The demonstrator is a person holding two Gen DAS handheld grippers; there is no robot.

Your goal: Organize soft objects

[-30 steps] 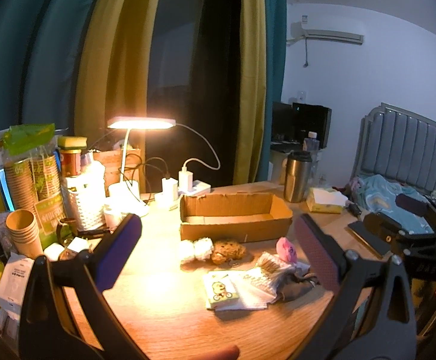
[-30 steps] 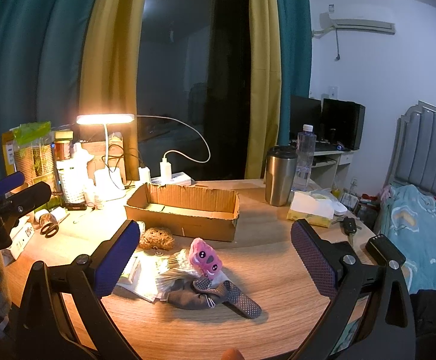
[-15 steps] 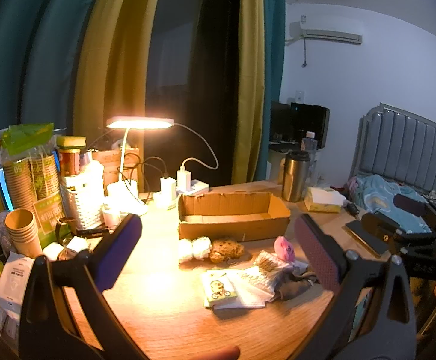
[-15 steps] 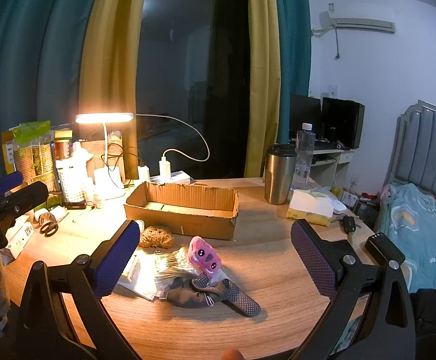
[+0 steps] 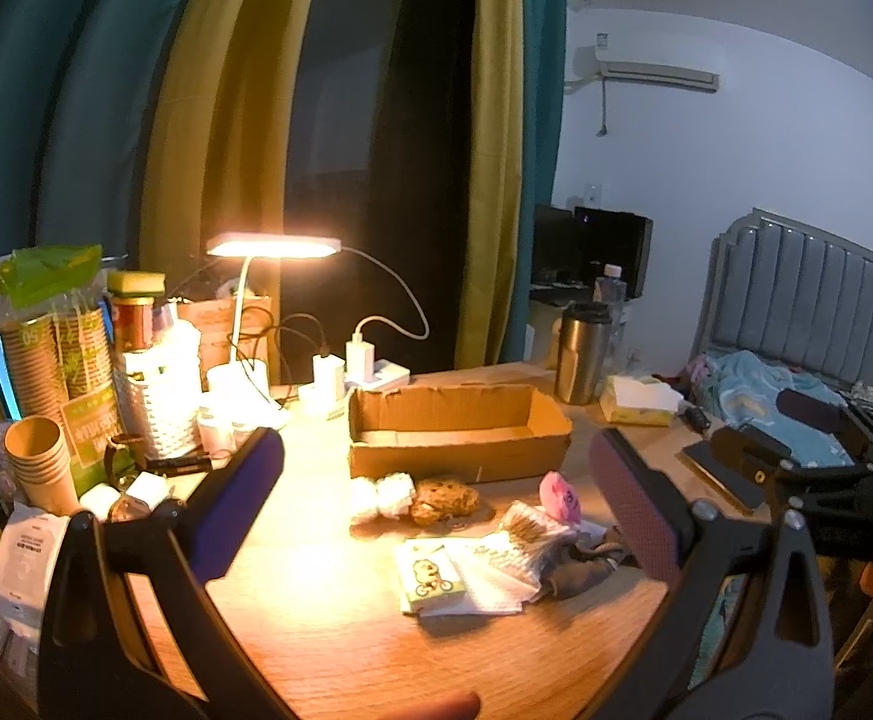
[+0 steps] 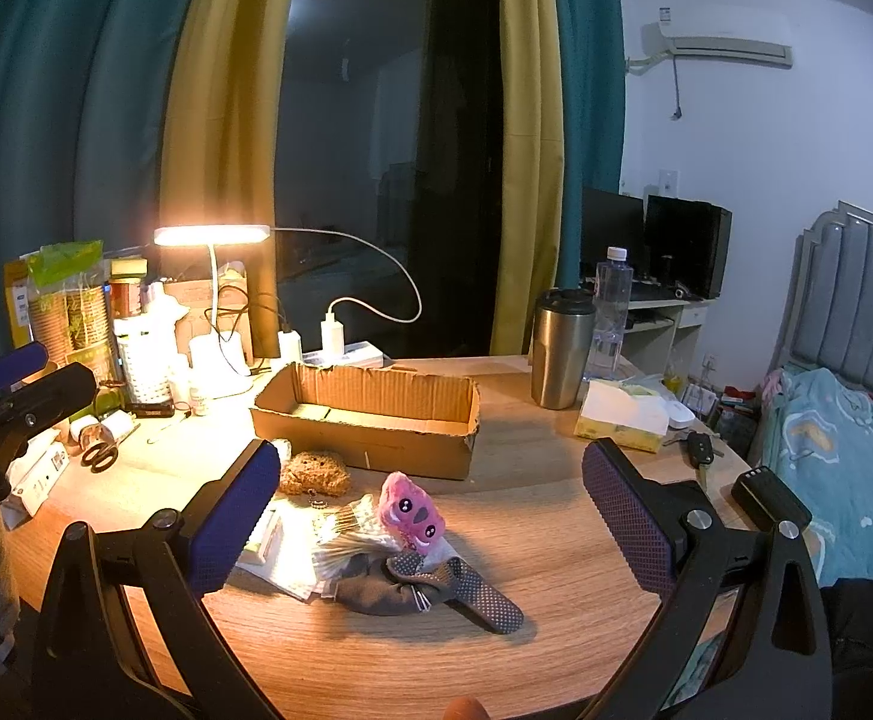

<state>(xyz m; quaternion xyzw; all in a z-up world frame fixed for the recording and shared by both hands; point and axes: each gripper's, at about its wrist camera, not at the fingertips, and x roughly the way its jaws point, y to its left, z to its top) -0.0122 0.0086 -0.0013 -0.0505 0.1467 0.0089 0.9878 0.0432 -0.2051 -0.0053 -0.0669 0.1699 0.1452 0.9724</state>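
Observation:
An open cardboard box [image 5: 457, 435] [image 6: 370, 417] lies on the wooden table. In front of it sit a pink plush toy [image 6: 410, 513] [image 5: 561, 495], a brown sponge-like plush [image 6: 314, 473] [image 5: 442, 499], a white fluffy ball [image 5: 379, 495], a grey dotted sock [image 6: 430, 591] [image 5: 580, 564], cotton swabs [image 6: 349, 531] and a tissue pack [image 5: 433, 576]. My left gripper [image 5: 436, 498] is open and empty, held above the table short of the pile. My right gripper [image 6: 430, 516] is open and empty, framing the pink toy from a distance.
A lit desk lamp [image 5: 273, 246], paper cups [image 5: 40, 468], a white basket [image 5: 157, 408], chargers, scissors [image 6: 100, 453], a steel tumbler [image 6: 559, 348], a water bottle [image 6: 610, 306] and a tissue box [image 6: 622, 417] surround the work area. A bed [image 6: 844, 438] stands at the right.
Both grippers have drifted slightly; the views shifted a little, with the scene barely lower in frame. Nothing on the table has moved.

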